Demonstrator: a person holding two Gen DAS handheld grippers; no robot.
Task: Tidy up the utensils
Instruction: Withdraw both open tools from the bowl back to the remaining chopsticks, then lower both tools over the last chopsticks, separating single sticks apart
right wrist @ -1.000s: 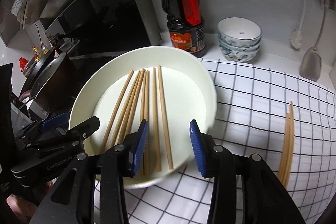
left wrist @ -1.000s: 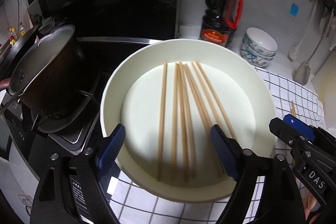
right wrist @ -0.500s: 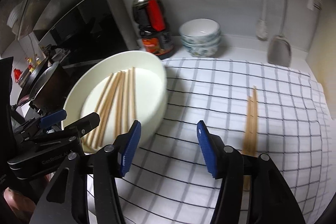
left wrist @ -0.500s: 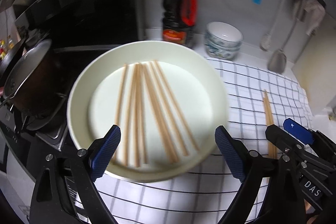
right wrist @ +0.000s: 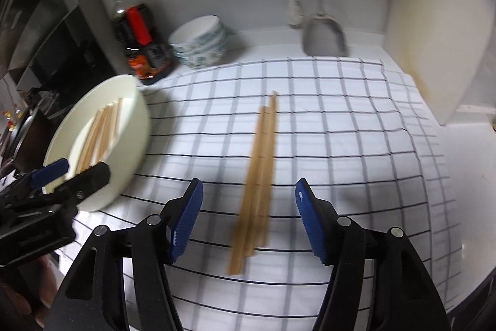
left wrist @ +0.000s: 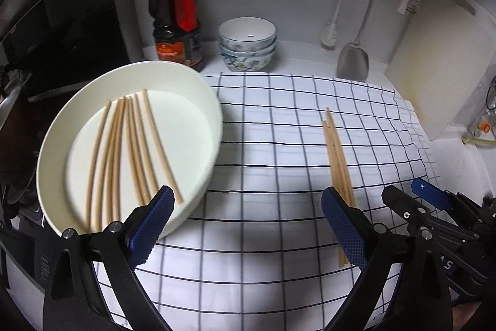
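A white plate (left wrist: 198, 82) holding several wooden chopsticks (left wrist: 130, 151) sits at the left of the checked cloth (left wrist: 279, 145). A small bundle of chopsticks (left wrist: 336, 163) lies on the cloth to its right. My left gripper (left wrist: 246, 197) hovers over bare cloth between plate and bundle, jaws opening, nothing between them. My right gripper (right wrist: 248, 188) hangs above the bundle of chopsticks (right wrist: 260, 163), which shows between its opening jaws without the pads touching it. The plate (right wrist: 136, 114) is at its left, with the left gripper (right wrist: 80, 168) in front of it. The right gripper (left wrist: 406, 191) also shows at the lower right.
A dark sauce bottle (left wrist: 175, 20) and stacked patterned bowls (left wrist: 247, 44) stand against the back wall. A metal spatula (left wrist: 353, 58) and a white brush hang there too. A pale cutting board (left wrist: 440, 58) leans at the right. The stove lies to the left of the plate.
Both grippers have swung right, from over the plate to over the cloth. The loose bundle of chopsticks has come under the right gripper. Both pairs of jaws stand wider.
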